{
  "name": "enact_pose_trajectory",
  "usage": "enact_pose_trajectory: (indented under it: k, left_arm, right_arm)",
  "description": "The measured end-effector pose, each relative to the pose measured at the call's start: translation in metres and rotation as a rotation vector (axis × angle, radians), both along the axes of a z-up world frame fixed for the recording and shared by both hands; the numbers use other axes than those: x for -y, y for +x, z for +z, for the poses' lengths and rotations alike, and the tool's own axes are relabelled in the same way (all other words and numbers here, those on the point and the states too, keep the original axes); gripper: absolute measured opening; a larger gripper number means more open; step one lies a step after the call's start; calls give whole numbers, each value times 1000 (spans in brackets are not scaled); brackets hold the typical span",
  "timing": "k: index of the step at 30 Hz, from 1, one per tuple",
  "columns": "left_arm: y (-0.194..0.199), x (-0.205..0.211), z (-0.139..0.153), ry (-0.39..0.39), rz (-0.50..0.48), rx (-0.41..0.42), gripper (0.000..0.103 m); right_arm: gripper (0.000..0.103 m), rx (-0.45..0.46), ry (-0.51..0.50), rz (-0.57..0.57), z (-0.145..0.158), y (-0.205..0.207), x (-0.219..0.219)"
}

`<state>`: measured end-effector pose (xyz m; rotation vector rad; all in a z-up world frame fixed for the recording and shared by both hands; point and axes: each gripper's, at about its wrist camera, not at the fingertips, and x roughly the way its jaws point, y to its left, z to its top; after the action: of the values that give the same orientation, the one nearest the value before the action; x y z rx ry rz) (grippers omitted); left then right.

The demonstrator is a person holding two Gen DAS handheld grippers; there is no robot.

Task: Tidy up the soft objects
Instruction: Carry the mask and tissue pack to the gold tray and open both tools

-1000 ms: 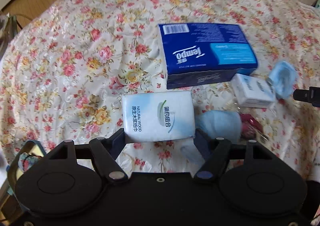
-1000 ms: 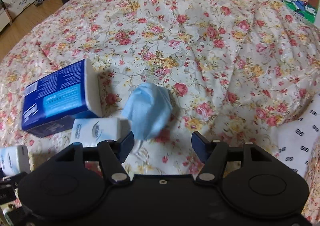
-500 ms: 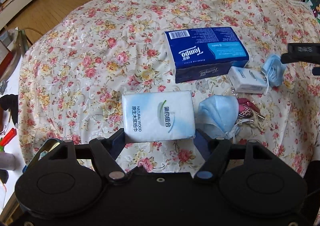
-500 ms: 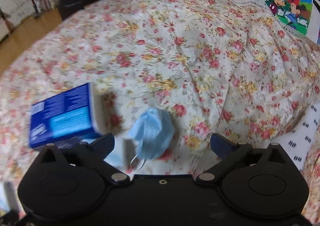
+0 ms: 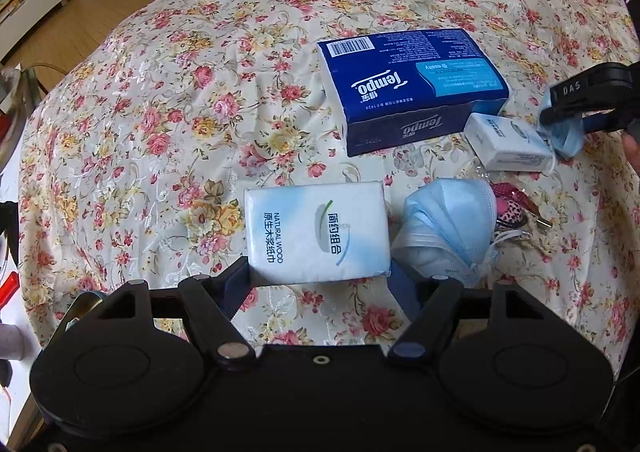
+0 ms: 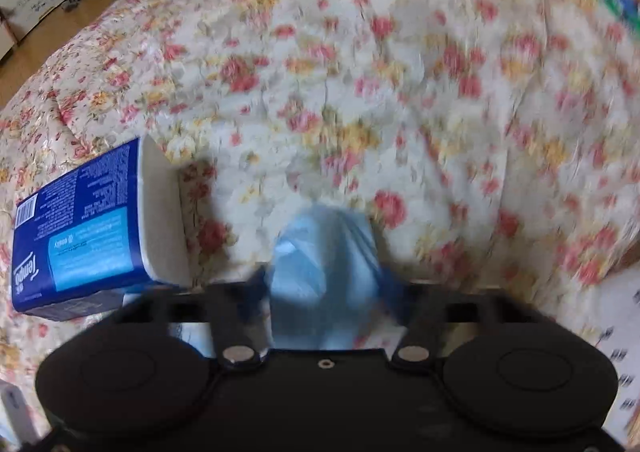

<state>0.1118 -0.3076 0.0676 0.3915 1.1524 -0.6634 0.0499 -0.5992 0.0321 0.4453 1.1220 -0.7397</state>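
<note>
**A:** What step are you on?

**B:** You are picking things up. Your left gripper (image 5: 320, 276) has its fingers squeezed on the white tissue pack (image 5: 318, 230), near the front edge of the bed (image 5: 160, 100). Your right gripper (image 6: 324, 284) has just snapped its fingers together on a blue face mask (image 6: 326, 272). It sits near the bed's right edge, just beside the small white tissue pack (image 5: 510, 144).

**A:** What should you do next?

**B:** I think you lift the mask slowly, because it is floppy and thin. Then put it with the other mask. Put the white pack next to the other packs.

**A:** How many things are there?

**B:** Two blue masks: the one you hold and another blue mask (image 5: 448, 228) lying beside the white pack. Three tissue packs: the white one, the small one and the big blue tissue pack (image 5: 412, 88) in the middle of the bed. There is also a pink spotted thing (image 5: 510, 208) behind the lying mask. I can't tell what it is.
</note>
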Motion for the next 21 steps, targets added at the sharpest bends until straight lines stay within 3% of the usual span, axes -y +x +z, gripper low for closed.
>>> enact_pose_trajectory:
  k: [6, 10, 13, 21]
  left_arm:
    - [-6, -22, 24, -33, 8, 26, 68]
    - [-14, -46, 44, -39, 16, 59, 68]
    - [-21, -72, 56, -41, 30, 74, 68]
    - [-32, -161, 60, -6, 139, 73, 68]
  right_arm:
    - [37, 25, -13, -27, 18, -20, -10]
    - [37, 41, -64, -1, 47, -40, -35]
    - [37, 65, -105, 46, 72, -59, -65]
    - [37, 171, -76, 254, 116, -107, -184]
